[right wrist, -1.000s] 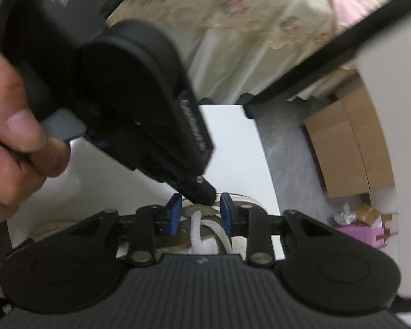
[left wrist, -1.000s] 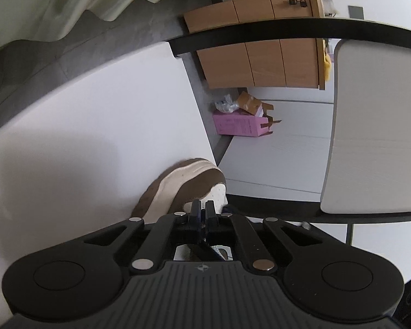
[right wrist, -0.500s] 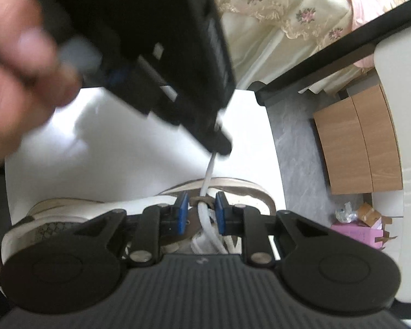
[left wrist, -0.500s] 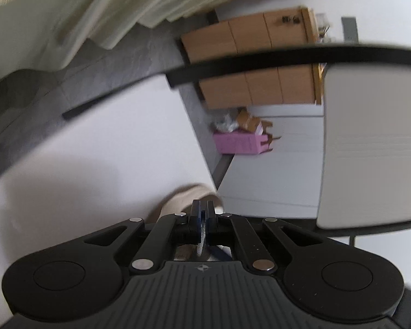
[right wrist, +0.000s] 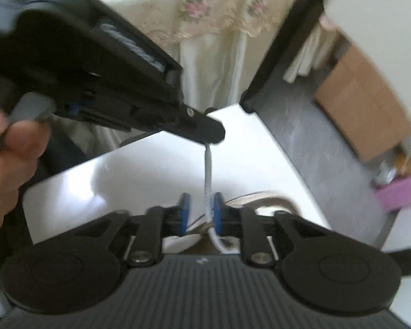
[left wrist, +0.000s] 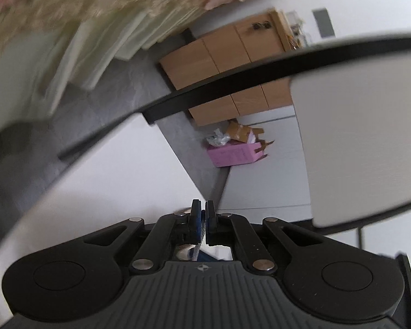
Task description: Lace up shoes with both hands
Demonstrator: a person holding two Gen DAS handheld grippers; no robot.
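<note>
The white shoelace (right wrist: 207, 175) runs taut and straight up from the shoe (right wrist: 263, 198), a brown-and-cream one lying on its side, of which only the sole edge shows behind the right gripper (right wrist: 201, 213). That gripper's blue pads are closing around the lace just above the shoe. A narrow gap is still open, and the lace lies against one pad only. Higher above the shoe, the left gripper (right wrist: 209, 134) has its tips pinched tight on the lace's upper end, and a person's hand (right wrist: 5, 164) squeezes its trigger. The shoe rests on a white table (right wrist: 123, 181). Past the shoe the table edge drops to a grey floor (right wrist: 315, 148), with a floral drape (right wrist: 205, 8), a wooden cabinet (left wrist: 233, 63) and a pink box (left wrist: 235, 155) beyond. Compared with a second ago, the left gripper has risen away from the shoe, drawing out a longer stretch of lace. The right pads stand closer together, and the shoe has almost dropped out of the left wrist view.
</note>
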